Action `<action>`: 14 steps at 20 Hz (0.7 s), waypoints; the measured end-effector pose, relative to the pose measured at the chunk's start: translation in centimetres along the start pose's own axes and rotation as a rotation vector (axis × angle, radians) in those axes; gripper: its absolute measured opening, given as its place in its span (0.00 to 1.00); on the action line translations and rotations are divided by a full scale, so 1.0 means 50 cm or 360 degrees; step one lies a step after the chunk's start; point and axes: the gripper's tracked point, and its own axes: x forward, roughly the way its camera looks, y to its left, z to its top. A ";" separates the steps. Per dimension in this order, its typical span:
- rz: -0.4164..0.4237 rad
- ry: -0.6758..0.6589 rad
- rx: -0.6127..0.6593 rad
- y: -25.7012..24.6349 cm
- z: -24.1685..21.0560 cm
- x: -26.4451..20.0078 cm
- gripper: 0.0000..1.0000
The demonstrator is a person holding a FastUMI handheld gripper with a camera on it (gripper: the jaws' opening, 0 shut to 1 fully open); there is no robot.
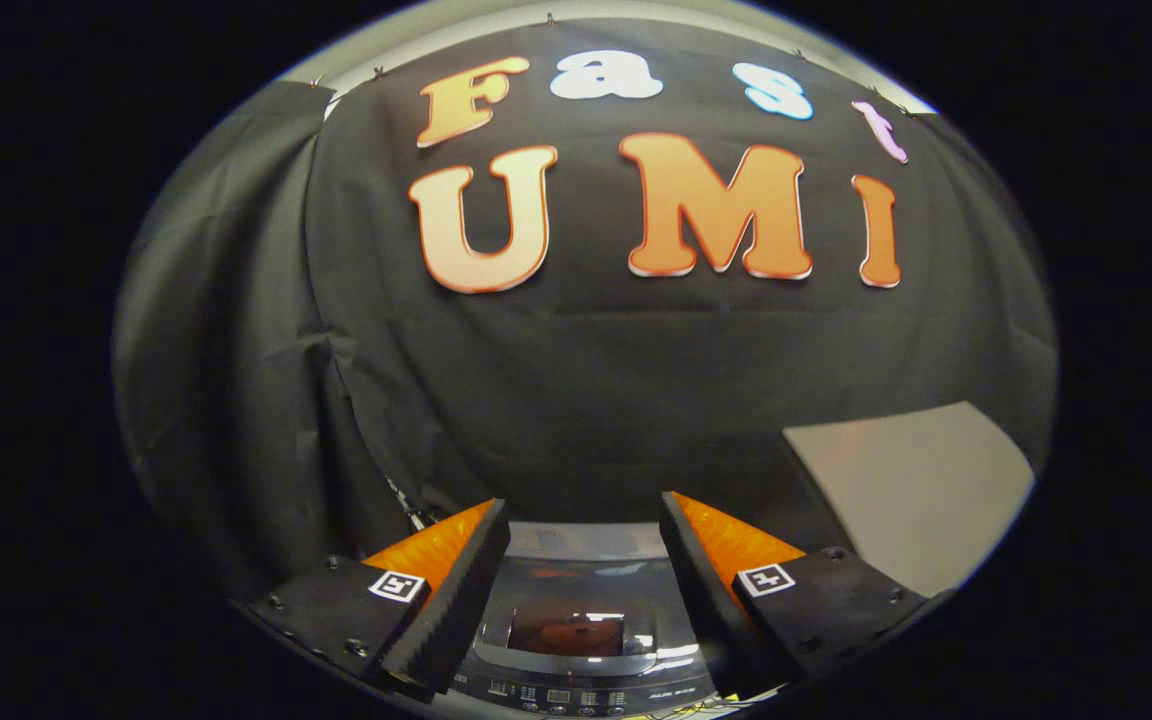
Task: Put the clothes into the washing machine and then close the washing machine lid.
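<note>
The gripper (584, 520) stood wide open with nothing between its fingers, one finger at about 7 o'clock and the other at about 5 o'clock. Between and below them, at 6 o'clock, lay the washing machine (576, 650), seen from above: a dark glossy lid with a window and a row of controls along its near edge. Whether the lid was shut or raised could not be told for certain, though it looked to lie flat. It would likely handle as a stiff, smooth, rather slippery panel, best taken at an edge or pressed down from above. No clothes could be made out; being soft and limp, they would want a pinch on a bunched fold. A pale panel (911, 490) stood at 4 o'clock, well apart.
</note>
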 end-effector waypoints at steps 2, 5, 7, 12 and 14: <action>-0.0022 -0.0082 -0.0004 -0.035 0.056 -0.048 0.97; -0.0067 -0.0196 -0.0054 -0.091 0.123 -0.123 0.98; -0.0087 -0.0260 -0.0058 -0.131 0.144 -0.161 0.98; -0.0173 -0.0383 -0.0065 -0.253 0.206 -0.289 0.97; -0.0214 -0.0412 -0.0066 -0.306 0.219 -0.334 0.97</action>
